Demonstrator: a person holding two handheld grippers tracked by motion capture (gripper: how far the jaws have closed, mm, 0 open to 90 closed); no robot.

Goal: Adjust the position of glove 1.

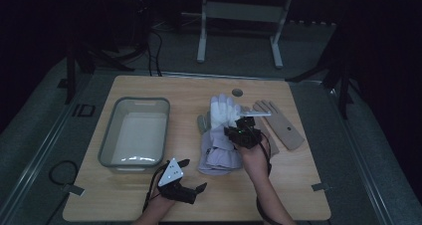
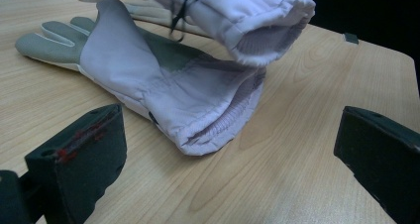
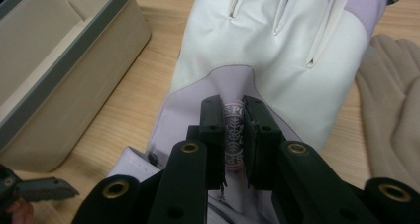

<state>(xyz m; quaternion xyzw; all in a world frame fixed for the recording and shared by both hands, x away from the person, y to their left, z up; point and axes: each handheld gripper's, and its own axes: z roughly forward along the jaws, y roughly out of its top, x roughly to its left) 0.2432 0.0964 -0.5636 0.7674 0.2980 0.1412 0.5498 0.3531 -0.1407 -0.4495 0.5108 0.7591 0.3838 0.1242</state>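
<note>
High view: camera up high, looks down on whole light wooden table (image 1: 149,195). Left gripper view: low, close, looks across tabletop at pale purple and white fabric glove (image 2: 163,85). Right gripper view: very close above same glove (image 3: 277,50); both share it.

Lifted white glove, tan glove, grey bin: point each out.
lifted white glove (image 3: 277,50): right gripper view, palm.
tan glove (image 1: 284,128): high view, back of hand.
grey bin (image 1: 110,130): high view, left rim.

Dark lab: lone wooden table (image 1: 149,88), floor cables (image 1: 154,46), metal stand (image 1: 239,16).
</note>
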